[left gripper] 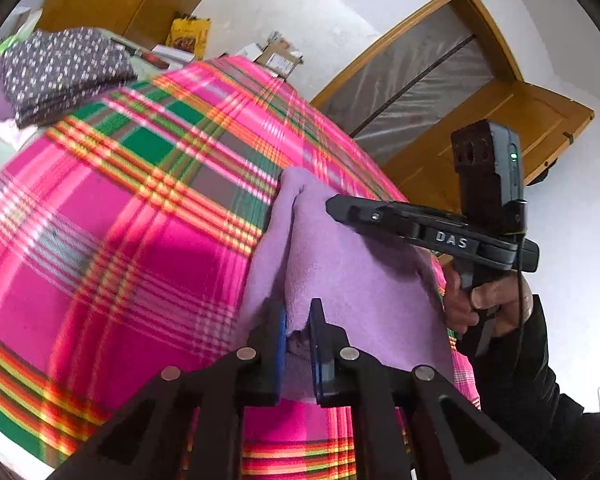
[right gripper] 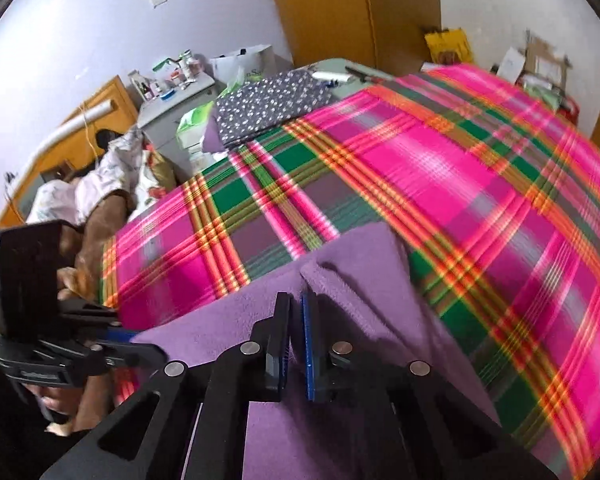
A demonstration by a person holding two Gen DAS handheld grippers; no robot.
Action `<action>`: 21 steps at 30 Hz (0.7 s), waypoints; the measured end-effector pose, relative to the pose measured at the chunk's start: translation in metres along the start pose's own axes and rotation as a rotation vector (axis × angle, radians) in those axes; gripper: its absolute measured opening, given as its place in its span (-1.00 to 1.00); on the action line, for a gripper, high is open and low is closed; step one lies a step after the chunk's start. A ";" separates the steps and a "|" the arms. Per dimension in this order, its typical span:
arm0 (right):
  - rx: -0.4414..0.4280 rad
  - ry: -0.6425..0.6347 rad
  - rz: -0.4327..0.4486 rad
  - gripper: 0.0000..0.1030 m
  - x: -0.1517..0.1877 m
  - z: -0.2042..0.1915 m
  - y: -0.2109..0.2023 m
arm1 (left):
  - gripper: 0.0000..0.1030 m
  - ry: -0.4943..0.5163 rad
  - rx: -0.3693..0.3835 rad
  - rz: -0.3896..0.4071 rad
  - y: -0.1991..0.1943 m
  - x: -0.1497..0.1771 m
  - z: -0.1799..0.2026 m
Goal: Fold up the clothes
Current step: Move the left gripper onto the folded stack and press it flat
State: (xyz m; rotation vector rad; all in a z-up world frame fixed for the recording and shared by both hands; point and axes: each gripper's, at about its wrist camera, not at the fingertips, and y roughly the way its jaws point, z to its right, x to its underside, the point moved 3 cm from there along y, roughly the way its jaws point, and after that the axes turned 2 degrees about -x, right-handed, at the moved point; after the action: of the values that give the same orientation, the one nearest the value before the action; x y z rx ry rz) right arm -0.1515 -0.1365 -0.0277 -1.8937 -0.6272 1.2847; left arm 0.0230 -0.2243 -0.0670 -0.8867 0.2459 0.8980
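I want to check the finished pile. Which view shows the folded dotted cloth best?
The right wrist view: the folded dotted cloth lies flat and sharp at the far end of the plaid blanket, its whole top showing. The left wrist view shows it only at the upper left edge, distorted and partly cut off.

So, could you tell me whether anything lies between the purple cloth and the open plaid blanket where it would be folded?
Nothing visible does. The purple cloth is pinched by both grippers, and the plaid blanket beyond it is bare; the folded dotted garment sits at the far edge.
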 end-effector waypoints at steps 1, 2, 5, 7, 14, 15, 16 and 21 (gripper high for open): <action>0.010 0.008 0.016 -0.91 -0.003 0.001 -0.001 | -0.80 0.005 0.001 -0.003 0.000 -0.001 -0.002; 0.035 0.019 0.028 -0.91 -0.006 0.005 -0.001 | -0.80 0.009 0.002 -0.011 0.002 -0.002 -0.004; 0.083 0.077 0.029 -0.86 -0.004 0.017 0.002 | -0.76 0.013 0.022 -0.053 0.008 0.000 -0.009; 0.089 0.117 0.048 -0.86 0.002 0.023 -0.005 | -0.75 0.032 0.014 -0.045 0.000 0.000 -0.006; 0.123 0.150 0.305 -0.58 0.047 0.020 -0.095 | -0.75 0.099 -0.093 0.074 -0.032 -0.001 0.012; 0.174 0.144 0.323 -0.46 0.060 0.018 -0.103 | -0.75 0.116 -0.079 0.084 -0.034 -0.002 0.021; 0.206 0.140 0.330 -0.41 0.069 0.017 -0.107 | -0.75 0.139 -0.062 0.086 -0.033 0.000 0.030; 0.249 0.220 0.340 -0.41 0.122 0.017 -0.110 | -0.75 0.251 -0.017 0.029 -0.010 0.017 0.066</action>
State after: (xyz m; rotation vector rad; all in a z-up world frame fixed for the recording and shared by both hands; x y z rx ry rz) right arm -0.1203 0.0247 -0.0113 -1.9464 -0.0278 1.2680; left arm 0.0304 -0.1668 -0.0288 -1.0149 0.4695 0.8162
